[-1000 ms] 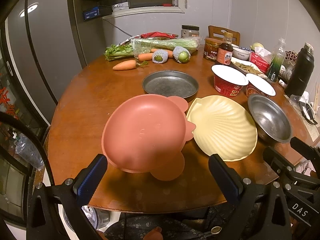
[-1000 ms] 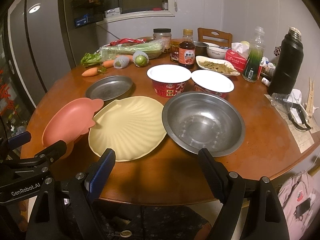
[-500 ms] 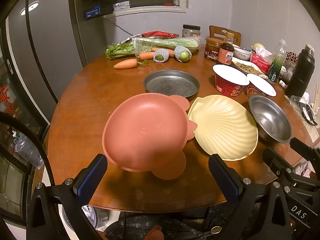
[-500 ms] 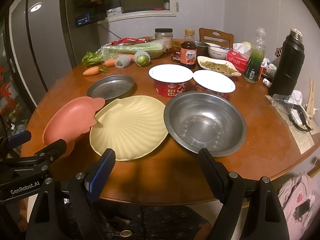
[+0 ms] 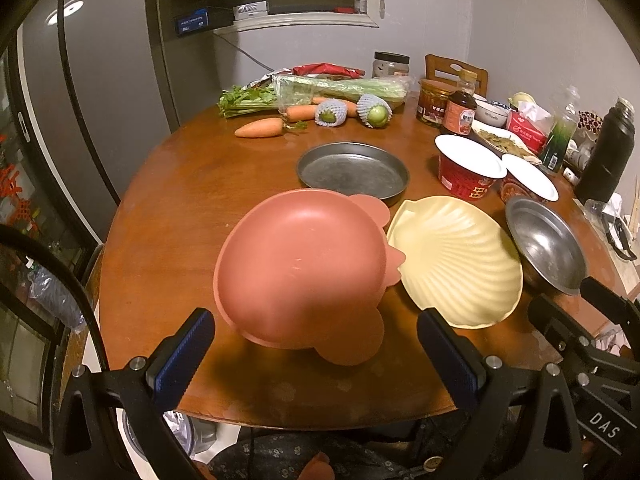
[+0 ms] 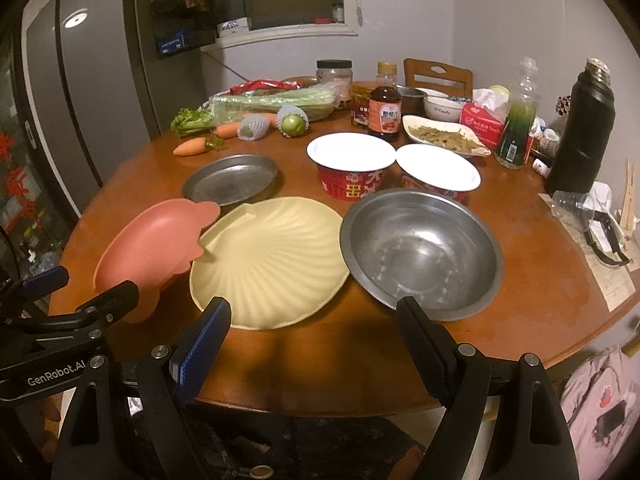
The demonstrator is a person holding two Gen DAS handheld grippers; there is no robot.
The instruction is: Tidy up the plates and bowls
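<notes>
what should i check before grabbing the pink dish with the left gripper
1. Left gripper open, nothing held: ok.
2. Pink dish lies ahead between the open fingers, not yet inside them: ok.
3. Pink dish clear of neighbours: not ok, its edge overlaps the yellow shell plate.
4. Right gripper open and out of the way, facing the steel bowl: ok.
5. Whether the near rim is raised enough to pinch: cannot tell.
</notes>
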